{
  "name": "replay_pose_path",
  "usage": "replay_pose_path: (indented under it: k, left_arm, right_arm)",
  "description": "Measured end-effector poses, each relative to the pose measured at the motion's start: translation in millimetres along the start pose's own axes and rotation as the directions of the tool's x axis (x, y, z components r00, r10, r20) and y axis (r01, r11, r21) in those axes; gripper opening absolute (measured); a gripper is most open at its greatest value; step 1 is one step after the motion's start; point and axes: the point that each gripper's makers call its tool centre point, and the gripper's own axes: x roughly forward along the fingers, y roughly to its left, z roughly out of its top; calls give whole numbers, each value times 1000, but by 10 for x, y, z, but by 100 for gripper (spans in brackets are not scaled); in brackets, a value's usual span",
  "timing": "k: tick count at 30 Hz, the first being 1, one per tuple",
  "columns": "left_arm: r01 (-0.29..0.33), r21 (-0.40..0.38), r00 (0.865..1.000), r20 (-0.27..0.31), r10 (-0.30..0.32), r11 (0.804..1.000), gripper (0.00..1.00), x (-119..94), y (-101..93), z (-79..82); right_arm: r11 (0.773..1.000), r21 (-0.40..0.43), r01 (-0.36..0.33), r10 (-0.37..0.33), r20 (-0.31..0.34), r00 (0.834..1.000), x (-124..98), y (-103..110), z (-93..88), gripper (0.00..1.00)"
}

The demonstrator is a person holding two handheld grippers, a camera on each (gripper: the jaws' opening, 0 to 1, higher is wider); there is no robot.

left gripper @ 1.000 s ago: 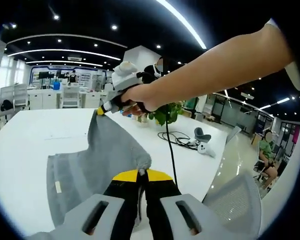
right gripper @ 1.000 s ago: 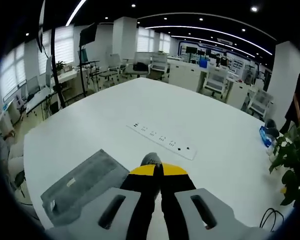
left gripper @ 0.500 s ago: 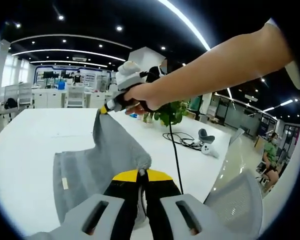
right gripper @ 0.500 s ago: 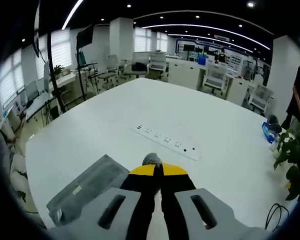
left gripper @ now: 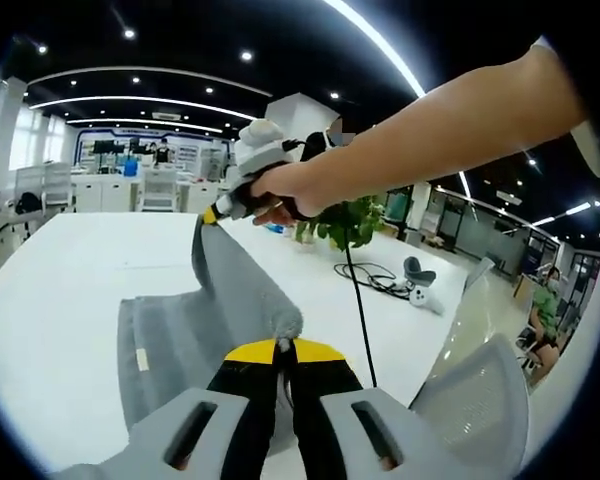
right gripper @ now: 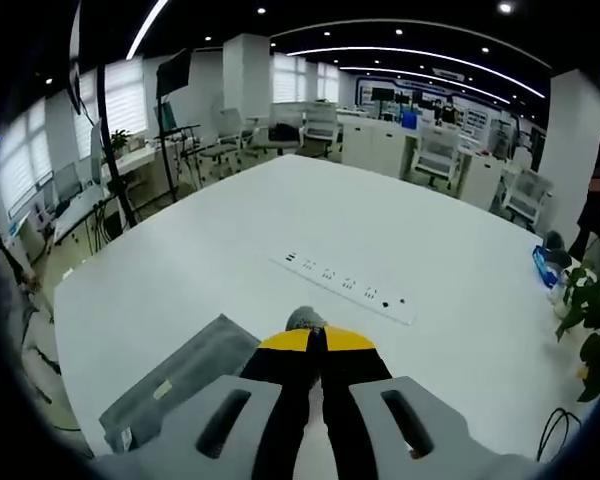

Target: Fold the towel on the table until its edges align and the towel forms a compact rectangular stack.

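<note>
Left gripper view, jaws clamping towel

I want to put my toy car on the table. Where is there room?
The table is bare between the power strip and the far edge, and beside the towel too. In the left gripper view, it is crowded near the plant and cable, and where both hand-held grippers hold up the towel.
</note>
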Motion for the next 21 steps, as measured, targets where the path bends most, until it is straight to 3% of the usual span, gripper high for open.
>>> replay_pose_path:
  k: [21]
  left_arm:
    - [-16,-13,1000,-20,16,1000,4,-121,196,-77]
  right_arm:
    - [1000,-10,-27,27,-15,1000,248,263,16,0]
